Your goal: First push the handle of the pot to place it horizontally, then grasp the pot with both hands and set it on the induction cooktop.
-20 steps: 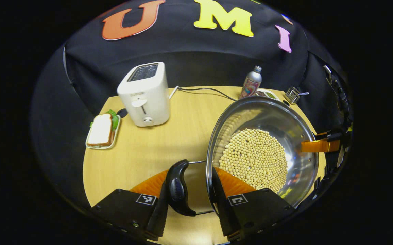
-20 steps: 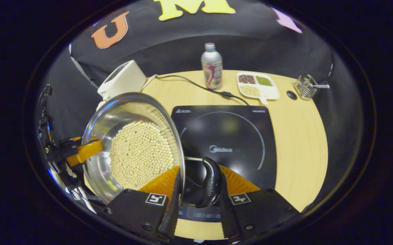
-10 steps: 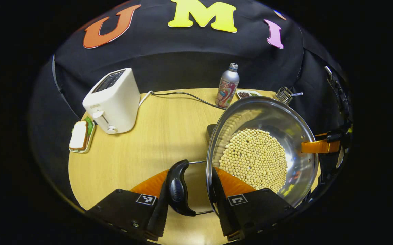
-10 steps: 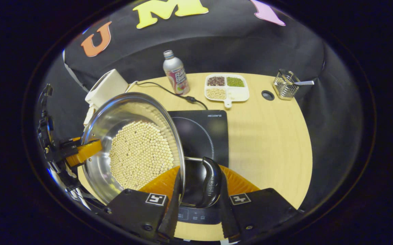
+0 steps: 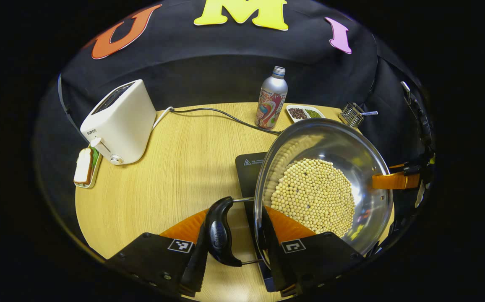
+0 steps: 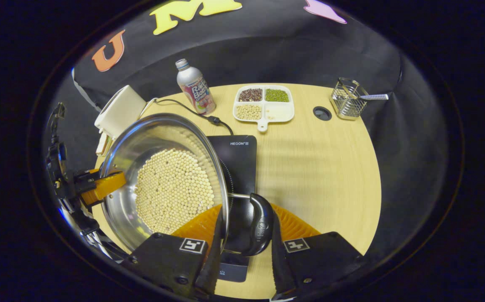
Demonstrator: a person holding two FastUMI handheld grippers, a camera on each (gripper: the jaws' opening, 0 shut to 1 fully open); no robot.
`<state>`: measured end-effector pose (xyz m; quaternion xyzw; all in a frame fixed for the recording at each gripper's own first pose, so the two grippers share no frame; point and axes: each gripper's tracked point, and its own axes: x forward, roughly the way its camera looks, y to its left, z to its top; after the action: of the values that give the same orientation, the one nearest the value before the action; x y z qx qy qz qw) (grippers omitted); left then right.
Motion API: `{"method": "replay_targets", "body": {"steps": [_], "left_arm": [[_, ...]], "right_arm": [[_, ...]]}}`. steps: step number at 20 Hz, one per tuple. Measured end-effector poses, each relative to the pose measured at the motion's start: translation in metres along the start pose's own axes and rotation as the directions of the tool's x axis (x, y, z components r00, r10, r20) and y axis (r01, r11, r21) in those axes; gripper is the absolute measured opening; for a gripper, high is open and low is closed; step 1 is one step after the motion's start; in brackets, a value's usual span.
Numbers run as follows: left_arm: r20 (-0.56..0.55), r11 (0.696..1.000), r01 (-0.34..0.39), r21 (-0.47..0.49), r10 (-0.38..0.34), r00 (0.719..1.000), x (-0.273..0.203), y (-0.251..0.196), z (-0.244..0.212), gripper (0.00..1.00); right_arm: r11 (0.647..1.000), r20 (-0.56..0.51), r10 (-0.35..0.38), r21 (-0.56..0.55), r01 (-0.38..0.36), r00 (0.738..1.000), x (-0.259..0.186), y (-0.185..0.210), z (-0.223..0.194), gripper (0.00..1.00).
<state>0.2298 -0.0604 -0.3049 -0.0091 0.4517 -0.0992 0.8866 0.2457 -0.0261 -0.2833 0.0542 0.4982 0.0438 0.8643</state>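
A steel pot (image 5: 324, 184) half full of pale beans hangs between both grippers. My left gripper (image 5: 234, 251) is shut on the pot's black left handle (image 5: 219, 228), with the rim against its inner finger. My right gripper (image 6: 246, 256) is shut on the other black handle (image 6: 261, 226). In the left gripper view the right gripper (image 5: 393, 180) grips the far rim, and in the right gripper view the left gripper (image 6: 100, 186) does the same. The black induction cooktop (image 6: 238, 155) lies under the pot, mostly hidden; one corner (image 5: 249, 170) shows. I cannot tell if the pot touches it.
On the wooden table (image 5: 183, 167) stand a white toaster (image 5: 118, 121), a plate with a sandwich (image 5: 85, 165) and a metal bottle (image 5: 272, 100). A power cable (image 5: 221, 114) runs along the back. A divided tray of beans (image 6: 263, 102) and a wire holder (image 6: 347, 98) sit at the far right.
Both grippers carried the pot to the right across the table. The toaster slid left in the left gripper view, and the cooktop now lies beneath the pot.
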Motion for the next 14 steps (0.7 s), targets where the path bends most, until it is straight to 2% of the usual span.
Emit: {"method": "replay_targets", "body": {"steps": [14], "left_arm": [[-0.034, 0.999, 0.019, -0.028, -0.02, 0.999, 0.014, -0.01, -0.01, 0.61]], "right_arm": [[1.0, -0.042, -0.004, -0.001, 0.004, 0.999, 0.008, -0.006, -0.002, 0.52]]}}
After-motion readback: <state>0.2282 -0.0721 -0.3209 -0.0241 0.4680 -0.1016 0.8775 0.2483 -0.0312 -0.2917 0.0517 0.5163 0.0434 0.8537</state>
